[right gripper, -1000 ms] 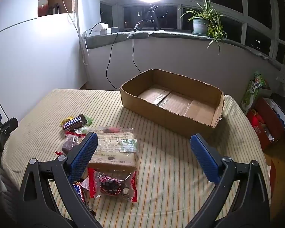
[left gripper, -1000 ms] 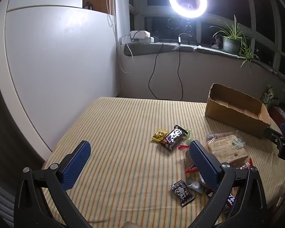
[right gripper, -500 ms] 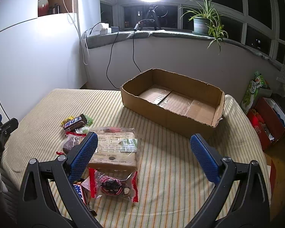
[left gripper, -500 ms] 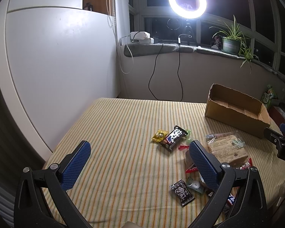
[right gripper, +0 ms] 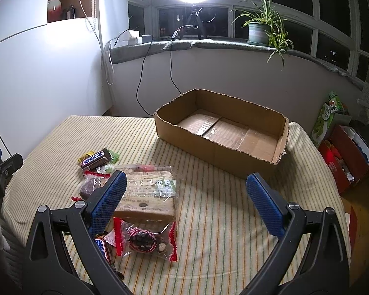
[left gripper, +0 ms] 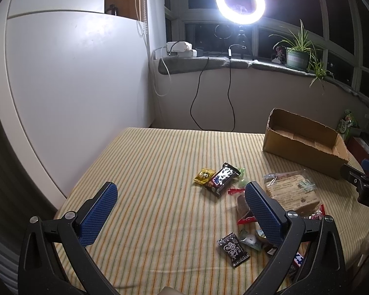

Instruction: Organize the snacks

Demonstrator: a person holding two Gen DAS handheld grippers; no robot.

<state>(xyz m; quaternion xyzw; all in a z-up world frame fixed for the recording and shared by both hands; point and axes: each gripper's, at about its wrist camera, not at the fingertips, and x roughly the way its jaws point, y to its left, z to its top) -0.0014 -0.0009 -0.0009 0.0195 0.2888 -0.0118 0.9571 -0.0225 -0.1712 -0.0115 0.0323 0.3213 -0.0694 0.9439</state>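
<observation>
Cardboard box (right gripper: 223, 132) sits bare (seemingly); both grippers' jaws gape above snacks (right gripper: 147, 191).

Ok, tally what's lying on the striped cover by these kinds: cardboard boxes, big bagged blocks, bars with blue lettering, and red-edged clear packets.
cardboard box: 1
big bagged block: 1
bars with blue lettering: 2
red-edged clear packets: 2
Total: 6

Bare striped bedcover (right gripper: 221, 209) between snack pile (right gripper: 145, 191) and cardboard box (right gripper: 221, 132), box top open, interior unobstructed, wall close behind
</observation>
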